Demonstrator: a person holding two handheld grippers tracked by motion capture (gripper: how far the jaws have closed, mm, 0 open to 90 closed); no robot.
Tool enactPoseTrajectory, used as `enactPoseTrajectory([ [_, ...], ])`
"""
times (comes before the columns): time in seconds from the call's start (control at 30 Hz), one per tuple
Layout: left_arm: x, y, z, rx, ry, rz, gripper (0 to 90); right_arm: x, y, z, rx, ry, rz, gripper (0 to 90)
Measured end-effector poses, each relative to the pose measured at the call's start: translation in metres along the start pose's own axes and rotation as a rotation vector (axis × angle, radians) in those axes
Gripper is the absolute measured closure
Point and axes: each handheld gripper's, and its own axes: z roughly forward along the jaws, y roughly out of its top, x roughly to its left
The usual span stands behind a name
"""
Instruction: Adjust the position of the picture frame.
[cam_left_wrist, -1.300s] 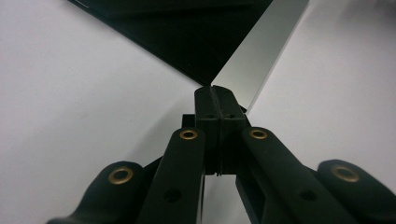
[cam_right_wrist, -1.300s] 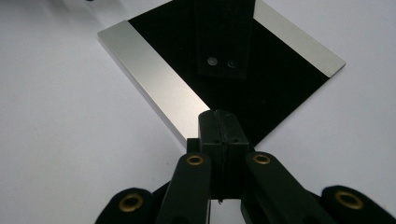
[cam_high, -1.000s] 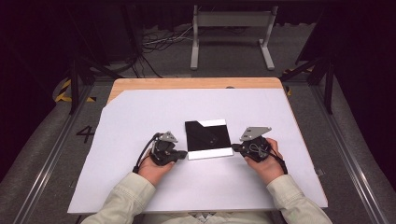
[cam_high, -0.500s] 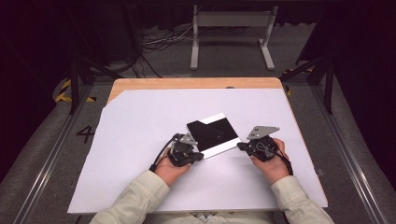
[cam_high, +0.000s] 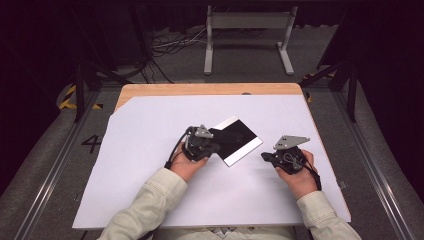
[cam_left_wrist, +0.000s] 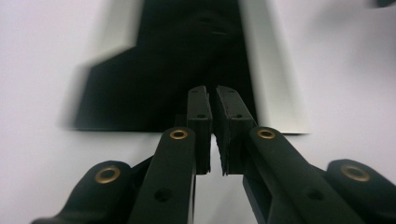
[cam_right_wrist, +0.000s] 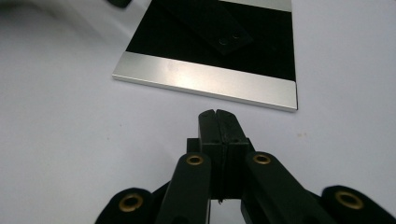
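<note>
Viewing from the person's edge of the table: two sleeved forearms enter from below, each hand carrying one tool over a white sheet that covers most of the wooden table.

Right gripper: held in the right hand, tips directed toward the plate. In the right gripper view the jaws stand fully together, pad faces pressed flat on each other with nothing between them. The tips rest low over the white sheet. The plate lies just ahead of them, apart from them, its near silver band running crosswise in front of the tips.

Left gripper: held in the left hand. In the left gripper view the jaws have just been opening; a narrow slit now separates the pads and nothing is clamped in it. The tips lie over the near edge of the plate. Whether they touch its surface cannot be told; that view is blurred.

Plate: a flat black rectangular panel with a silver band along two opposite edges, lying flat on the white sheet, turned at an angle to the table edges. It sits between the two sets of tips, directly ahead of each.

Beyond the table: a grey metal stand and loose cables on the dark floor.
</note>
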Motion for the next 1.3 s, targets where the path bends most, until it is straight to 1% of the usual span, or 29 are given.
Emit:
enactPoseTrajectory([
  [0.03, 0.008, 0.0, -0.002, -0.011, 0.001, -0.023, 89.0, 0.0, -0.003, -0.002, 0.005, -0.005, 0.006, 90.0],
  [0.07, 0.015, 0.001, -0.004, -0.019, 0.0, -0.043, 89.9, 0.0, -0.004, -0.002, 0.007, -0.008, 0.009, 90.0],
  [0.1, 0.021, 0.002, -0.005, -0.02, 0.017, -0.05, 89.9, 0.0, -0.004, -0.002, 0.007, -0.008, 0.009, 90.0],
  [0.13, 0.028, 0.003, -0.006, -0.022, 0.025, -0.063, 90.0, 0.0, -0.006, -0.003, 0.011, -0.011, 0.011, 90.0],
  [0.2, 0.037, 0.003, -0.005, -0.024, 0.029, -0.094, 90.0, -0.001, -0.009, -0.004, 0.015, -0.017, 0.019, 90.0],
  [0.23, 0.044, 0.003, -0.004, -0.019, 0.023, -0.111, 90.0, -0.001, -0.01, -0.005, 0.016, -0.018, 0.022, 90.0],
  [0.27, 0.049, 0.003, -0.001, -0.007, 0.026, -0.124, 90.0, -0.002, -0.012, -0.006, 0.019, -0.022, 0.028, 90.0],
  [0.33, 0.054, 0.003, 0.005, 0.006, 0.031, -0.148, 90.0, -0.003, -0.016, -0.008, 0.021, -0.027, 0.035, 90.0],
  [0.4, 0.058, 0.003, 0.009, 0.022, 0.045, -0.155, 90.0, -0.003, -0.018, -0.01, 0.023, -0.029, 0.039, 90.0],
  [0.43, 0.061, 0.003, 0.011, 0.03, 0.053, -0.166, 90.0, -0.003, -0.019, -0.011, 0.024, -0.031, 0.04, 90.0],
  [0.53, 0.067, 0.002, 0.015, 0.03, 0.07, -0.205, 90.0, -0.003, -0.022, -0.012, 0.025, -0.033, 0.043, 90.0],
  [0.6, 0.072, 0.001, 0.019, 0.034, 0.066, -0.23, 90.0, -0.002, -0.023, -0.013, 0.027, -0.033, 0.045, 90.0],
  [0.67, 0.075, 0.0, 0.024, 0.042, 0.07, -0.24, 90.0, -0.002, -0.024, -0.013, 0.028, -0.033, 0.045, 90.0],
  [0.73, 0.079, -0.001, 0.027, 0.051, 0.061, -0.249, 90.0, -0.002, -0.025, -0.014, 0.03, -0.035, 0.047, 90.0],
  [0.8, 0.08, -0.001, 0.03, 0.048, 0.051, -0.261, 90.0, -0.001, -0.027, -0.015, 0.032, -0.039, 0.051, 90.0],
  [0.9, 0.079, 0.0, 0.035, 0.054, 0.031, -0.253, 90.0, -0.002, -0.03, -0.018, 0.032, -0.045, 0.06, 90.0],
  [0.93, 0.078, 0.001, 0.035, 0.058, 0.031, -0.246, 90.0, -0.002, -0.031, -0.019, 0.031, -0.049, 0.061, 90.0],
  [1.03, 0.077, 0.002, 0.036, 0.061, 0.008, -0.239, 90.0, -0.003, -0.031, -0.021, 0.03, -0.05, 0.064, 90.0],
  [1.13, 0.077, 0.002, 0.035, 0.06, 0.006, -0.239, 90.0, -0.003, -0.031, -0.021, 0.028, -0.047, 0.064, 90.0],
  [1.2, 0.079, 0.0, 0.034, 0.061, -0.026, -0.262, 90.0, -0.004, -0.031, -0.02, 0.029, -0.042, 0.064, 90.0],
  [1.23, 0.08, 0.0, 0.034, 0.065, -0.039, -0.26, 90.0, -0.004, -0.031, -0.02, 0.029, -0.042, 0.064, 90.0],
  [1.27, 0.078, 0.0, 0.033, 0.08, -0.054, -0.251, 90.0, -0.005, -0.031, -0.02, 0.028, -0.042, 0.065, 90.0],
  [1.3, 0.078, 0.0, 0.033, 0.08, -0.054, -0.251, 90.0, -0.006, -0.031, -0.02, 0.027, -0.043, 0.066, 90.0],
])
